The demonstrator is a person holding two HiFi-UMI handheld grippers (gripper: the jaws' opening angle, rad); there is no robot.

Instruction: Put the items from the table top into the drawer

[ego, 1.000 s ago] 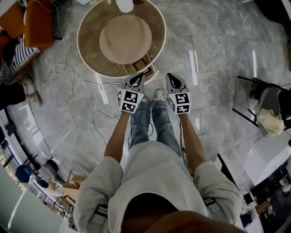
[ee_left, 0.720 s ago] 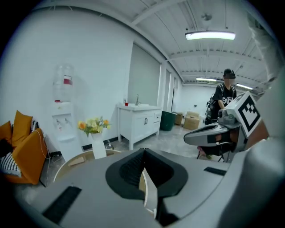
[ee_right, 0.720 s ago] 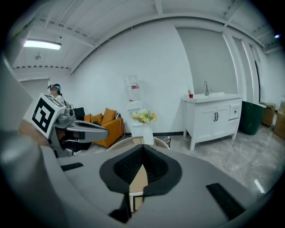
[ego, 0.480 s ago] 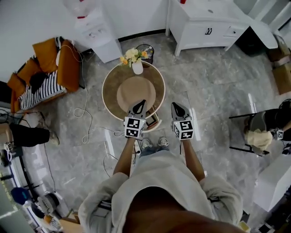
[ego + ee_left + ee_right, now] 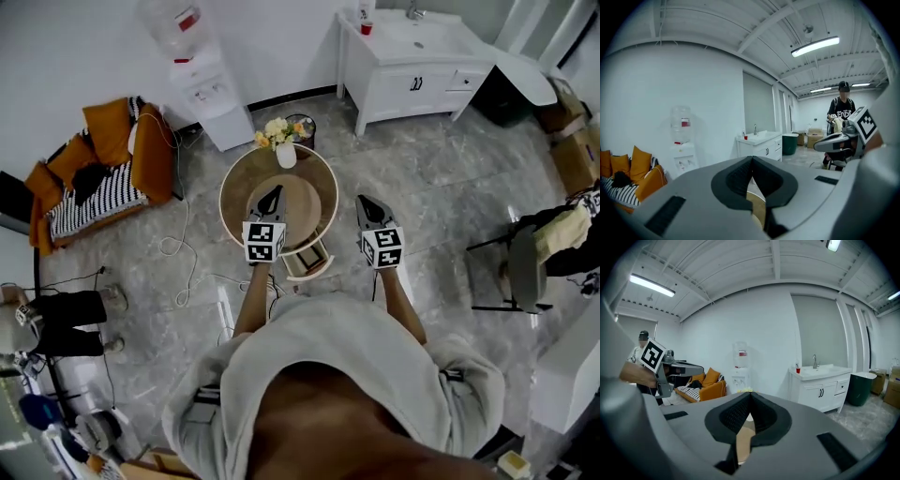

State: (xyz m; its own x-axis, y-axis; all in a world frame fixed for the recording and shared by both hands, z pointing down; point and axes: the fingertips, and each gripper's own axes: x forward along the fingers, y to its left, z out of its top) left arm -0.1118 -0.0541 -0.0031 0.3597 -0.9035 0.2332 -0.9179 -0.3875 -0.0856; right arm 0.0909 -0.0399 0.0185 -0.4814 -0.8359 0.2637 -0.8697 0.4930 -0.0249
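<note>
A round wooden table (image 5: 234, 199) stands on the grey floor in the head view. On it are a tan round mat (image 5: 302, 199) and a white vase of flowers (image 5: 285, 150). A drawer (image 5: 307, 263) stands pulled out at the table's near edge. My left gripper (image 5: 272, 193) hangs high over the table's near left side, shut and empty. My right gripper (image 5: 363, 202) is level with it, just right of the table, also shut and empty. In the left gripper view the jaws (image 5: 751, 160) meet with nothing between them, and likewise in the right gripper view (image 5: 750, 395).
A water dispenser (image 5: 201, 82) and an orange sofa (image 5: 105, 159) stand at the back left, a white sink cabinet (image 5: 412, 67) at the back right. A chair (image 5: 521, 270) is at the right. Cables (image 5: 176, 251) trail left of the table. A person (image 5: 843, 111) stands far off.
Both grippers have risen together, still shut. The head view has lifted from the floor to take in the whole room, and the table now looks smaller and farther.
</note>
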